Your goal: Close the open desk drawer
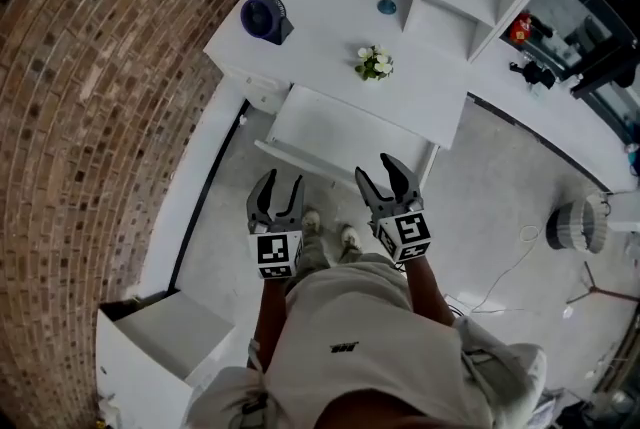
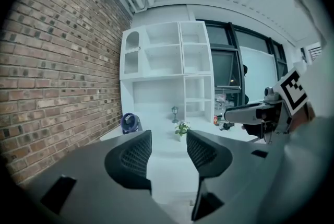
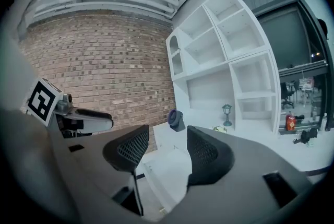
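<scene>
The white desk (image 1: 330, 22) fills the upper middle of the head view, beside a brick wall (image 1: 90, 97) at the left. Its drawer (image 1: 340, 132) stands pulled out in the centre of the frame. Just below the drawer's front edge are the left gripper (image 1: 281, 179) and the right gripper (image 1: 377, 167). Each has its jaws a little apart, with nothing between them, and neither touches the drawer.
</scene>
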